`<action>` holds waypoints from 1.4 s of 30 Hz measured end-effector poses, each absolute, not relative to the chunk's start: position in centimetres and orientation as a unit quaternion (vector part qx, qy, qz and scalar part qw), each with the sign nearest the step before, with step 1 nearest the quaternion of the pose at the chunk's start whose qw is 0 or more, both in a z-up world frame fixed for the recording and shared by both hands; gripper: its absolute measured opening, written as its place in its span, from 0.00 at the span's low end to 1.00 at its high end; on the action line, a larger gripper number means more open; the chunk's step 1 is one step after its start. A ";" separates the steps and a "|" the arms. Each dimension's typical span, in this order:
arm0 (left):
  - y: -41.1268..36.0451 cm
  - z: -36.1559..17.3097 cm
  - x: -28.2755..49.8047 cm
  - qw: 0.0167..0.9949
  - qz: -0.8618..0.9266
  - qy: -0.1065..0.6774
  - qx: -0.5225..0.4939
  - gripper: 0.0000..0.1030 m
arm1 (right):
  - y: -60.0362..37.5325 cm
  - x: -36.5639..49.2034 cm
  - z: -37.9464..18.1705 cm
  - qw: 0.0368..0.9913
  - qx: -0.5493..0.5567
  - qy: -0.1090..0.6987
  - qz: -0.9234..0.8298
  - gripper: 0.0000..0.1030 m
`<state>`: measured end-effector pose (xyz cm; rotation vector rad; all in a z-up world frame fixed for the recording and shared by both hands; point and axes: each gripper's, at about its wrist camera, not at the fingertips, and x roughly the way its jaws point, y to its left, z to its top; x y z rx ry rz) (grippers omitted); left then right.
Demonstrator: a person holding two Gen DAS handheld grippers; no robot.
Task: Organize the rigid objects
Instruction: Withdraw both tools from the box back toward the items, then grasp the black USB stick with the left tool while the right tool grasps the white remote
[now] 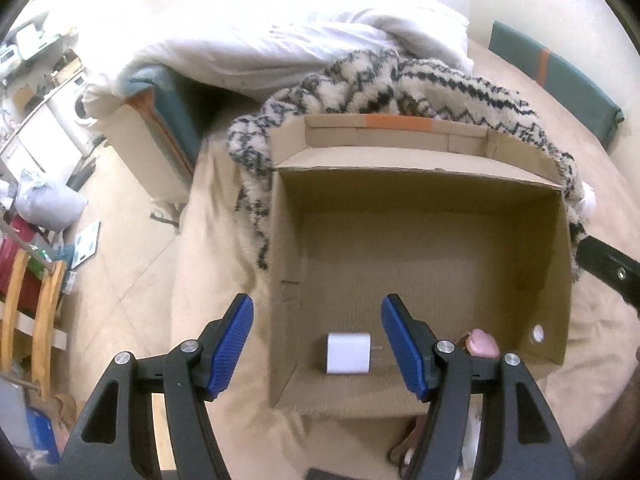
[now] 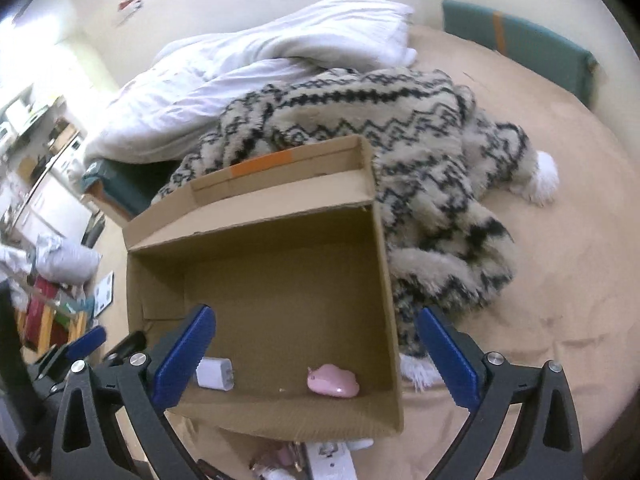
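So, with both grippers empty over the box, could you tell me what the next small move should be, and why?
Probably swing the right gripper back toward the clutter in front of the cardboard box for another item. The white charger and pink object already lie inside, both grippers hold nothing, and small things remain outside on the bed.

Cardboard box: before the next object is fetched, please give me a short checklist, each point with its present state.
1. Cardboard box open on top: ok.
2. White charger lies on the box floor: ok.
3. Pink object lies on the box floor: ok.
4. Left gripper open, nothing between its pads: ok.
5. Right gripper open and empty: ok.
6. Next object to fetch: cannot tell; only unclear items show below the box.
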<state>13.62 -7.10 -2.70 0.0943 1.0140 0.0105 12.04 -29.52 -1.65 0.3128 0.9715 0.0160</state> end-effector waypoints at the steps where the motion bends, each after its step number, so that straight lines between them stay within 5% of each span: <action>1: -6.9 -2.5 13.1 0.873 0.003 0.486 0.045 0.62 | -29.5 11.8 -1.5 0.872 0.150 0.466 0.007 1.00; 31: -3.3 -5.2 6.8 0.846 0.020 0.533 0.007 0.62 | -30.3 5.0 -4.0 0.846 0.187 0.499 -0.006 1.00; 38: -2.9 -5.2 7.0 0.842 0.019 0.538 -0.006 0.62 | -29.8 5.2 -7.8 0.801 0.200 0.562 0.048 1.00; 42: -3.2 -7.5 7.1 0.813 0.005 0.582 0.015 0.63 | -29.5 5.5 -12.8 0.746 0.198 0.632 0.072 0.66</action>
